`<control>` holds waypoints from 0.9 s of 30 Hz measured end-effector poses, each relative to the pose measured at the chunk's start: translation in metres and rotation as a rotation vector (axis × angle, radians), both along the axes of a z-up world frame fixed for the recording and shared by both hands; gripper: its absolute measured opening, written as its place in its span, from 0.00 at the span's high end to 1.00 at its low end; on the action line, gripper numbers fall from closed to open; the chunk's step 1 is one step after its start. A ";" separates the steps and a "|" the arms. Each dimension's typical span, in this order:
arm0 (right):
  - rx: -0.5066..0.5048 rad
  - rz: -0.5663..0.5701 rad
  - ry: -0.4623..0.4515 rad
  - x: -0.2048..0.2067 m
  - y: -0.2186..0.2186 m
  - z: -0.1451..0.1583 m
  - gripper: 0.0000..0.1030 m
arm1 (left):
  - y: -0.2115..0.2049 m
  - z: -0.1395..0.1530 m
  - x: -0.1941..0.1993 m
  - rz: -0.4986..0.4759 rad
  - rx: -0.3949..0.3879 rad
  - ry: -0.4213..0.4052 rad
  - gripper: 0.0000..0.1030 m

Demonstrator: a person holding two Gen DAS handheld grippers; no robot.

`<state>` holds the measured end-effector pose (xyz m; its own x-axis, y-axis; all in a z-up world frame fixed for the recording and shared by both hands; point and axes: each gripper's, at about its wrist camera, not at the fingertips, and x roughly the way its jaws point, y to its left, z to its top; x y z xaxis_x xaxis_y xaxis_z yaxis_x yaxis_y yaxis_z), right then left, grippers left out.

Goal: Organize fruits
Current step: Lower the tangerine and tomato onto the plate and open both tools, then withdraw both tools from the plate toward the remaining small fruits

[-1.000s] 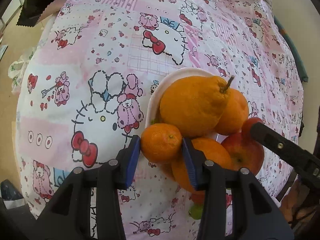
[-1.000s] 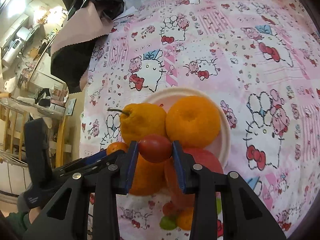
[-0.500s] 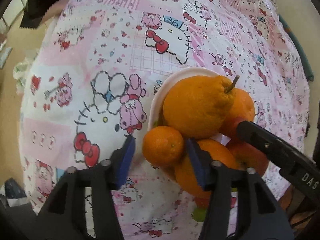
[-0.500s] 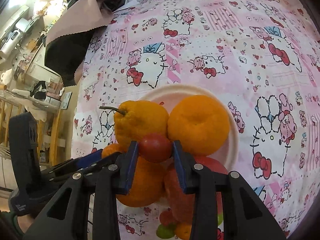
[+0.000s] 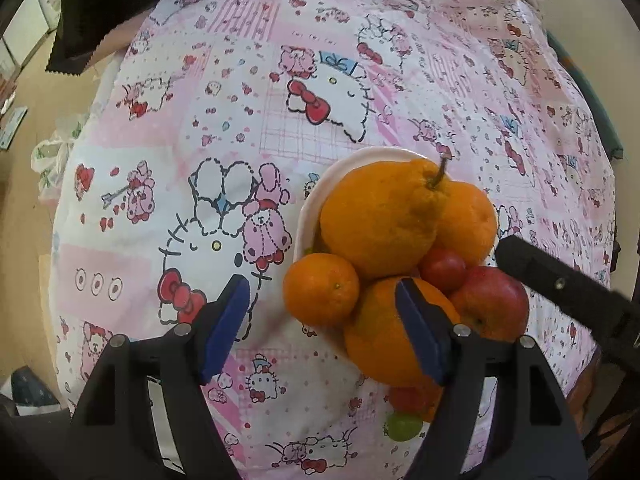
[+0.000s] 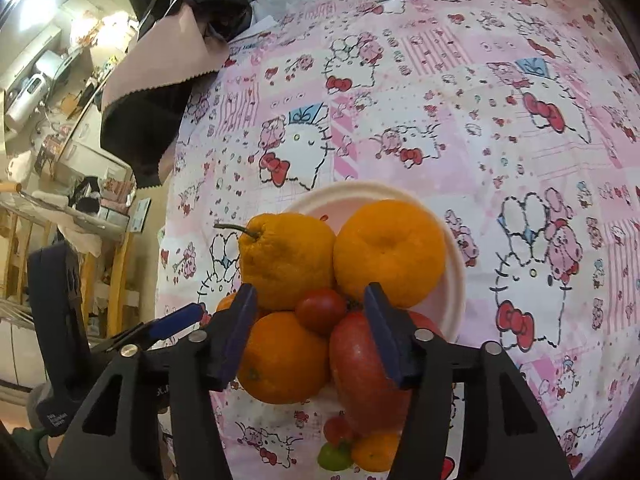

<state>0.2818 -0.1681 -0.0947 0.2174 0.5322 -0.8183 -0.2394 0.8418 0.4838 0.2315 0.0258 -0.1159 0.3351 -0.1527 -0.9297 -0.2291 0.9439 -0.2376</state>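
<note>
Orange and red fruits sit piled on my white plate point(image 6: 454, 280), on the pink cat-print cloth point(image 5: 224, 128) over the tabletop.

My left hand-held gripper point(image 5: 320, 328) is spreading its blue pads. The small mandarin point(image 5: 321, 290) sits between them but no pad touches it. It leans on the plate's edge at about 7 o'clock of the pile, and looks like it hangs a bit over the rim.

My right hand-held gripper point(image 6: 310, 332) is spreading too. The little red tomato point(image 6: 321, 311) sits free between its pads, right in the middle of the pile. It rests in the dip between the bumpy citrus with a stem point(image 6: 286, 262) at 11 o'clock, the round orange point(image 6: 390, 252) at 1 o'clock, another orange point(image 6: 282, 356) at 7 o'clock and the red apple point(image 6: 360, 376) at 5 o'clock.

I think the step now is letting go. To do it well, I should open wide first, then lift each gripper straight back, slowly, so no pad bumps a fruit. The mandarin looks the most likely to roll off.

Below the plate, at 6 o'clock, some small fruits point(image 6: 348, 448) are not yet on the plate: red, green and orange.
</note>
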 end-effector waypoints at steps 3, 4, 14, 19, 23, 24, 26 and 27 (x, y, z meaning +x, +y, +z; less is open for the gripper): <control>0.008 -0.038 -0.006 -0.005 -0.015 0.006 0.26 | -0.003 0.009 -0.007 -0.013 0.021 -0.032 0.30; 0.006 -0.050 -0.009 -0.008 -0.020 0.007 0.22 | -0.004 0.012 -0.010 -0.015 0.022 -0.041 0.30; 0.007 -0.147 0.024 -0.045 -0.065 0.012 0.18 | -0.007 0.034 -0.044 -0.031 0.004 -0.077 0.30; 0.004 -0.198 0.056 -0.071 -0.084 0.008 0.18 | -0.016 0.036 -0.067 -0.075 -0.011 -0.072 0.30; -0.013 -0.238 0.062 -0.088 -0.096 0.004 0.16 | -0.029 0.027 -0.085 -0.095 -0.014 -0.054 0.32; -0.026 -0.250 0.062 -0.091 -0.099 0.001 0.15 | -0.033 0.022 -0.089 -0.106 -0.025 -0.038 0.32; -0.052 -0.280 0.067 -0.096 -0.107 -0.004 0.15 | -0.043 0.014 -0.093 -0.131 -0.028 -0.016 0.32; -0.056 -0.297 0.065 -0.098 -0.112 -0.006 0.15 | -0.051 0.008 -0.095 -0.156 -0.023 0.000 0.33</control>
<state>0.1838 -0.2798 -0.1004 0.3032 0.4065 -0.8619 0.0506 0.8963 0.4405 0.1367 -0.0249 -0.1075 0.3058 -0.2245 -0.9252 -0.0796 0.9624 -0.2599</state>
